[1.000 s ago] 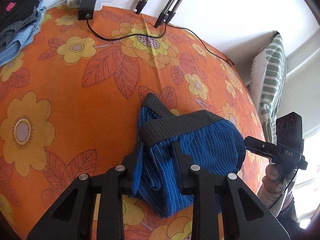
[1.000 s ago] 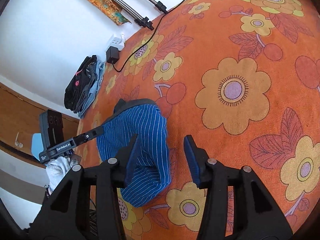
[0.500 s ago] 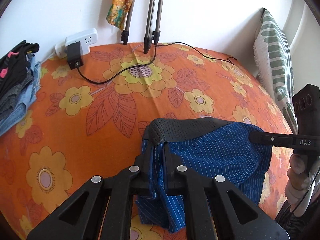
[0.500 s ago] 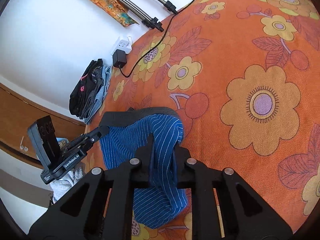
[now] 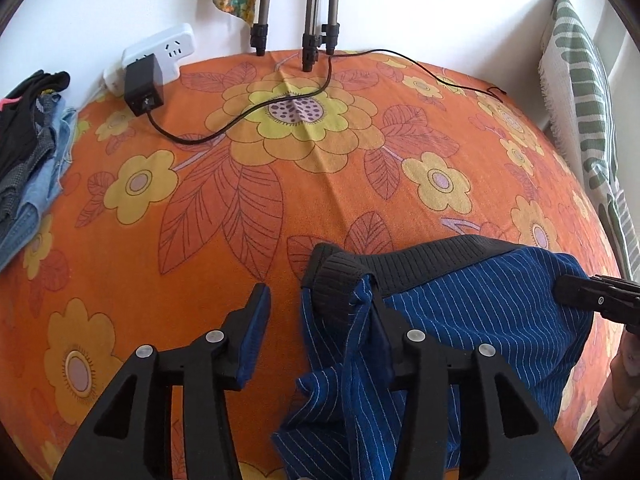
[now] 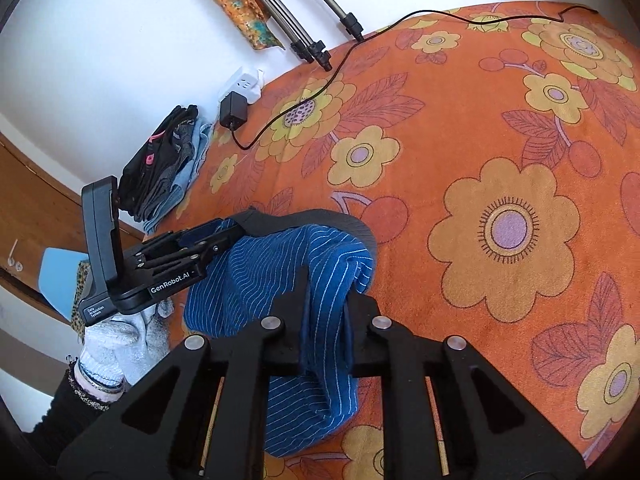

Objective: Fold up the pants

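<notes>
The blue pinstriped pants point(image 5: 472, 320) with a black ribbed waistband point(image 5: 420, 260) lie bunched on the orange flowered bedspread point(image 5: 240, 200). My left gripper point(image 5: 320, 312) is open; the waistband corner drapes over its right finger point(image 5: 380, 336), the left finger is bare. My right gripper point(image 6: 324, 300) is shut on a fold of the pants point(image 6: 280, 264) and holds it up. The left gripper also shows in the right wrist view point(image 6: 208, 244), at the waistband end.
A pile of dark and denim clothes point(image 5: 28, 160) lies at the far left. A white power strip with black adapter point(image 5: 148, 68) and cable sit by the wall, beside tripod legs point(image 5: 316, 12). A striped cushion point(image 5: 584, 120) stands on the right.
My left gripper, shut on the pants half a second ago, has opened, and the waistband now hangs on its right finger. My right gripper closed on the fabric and stays shut.
</notes>
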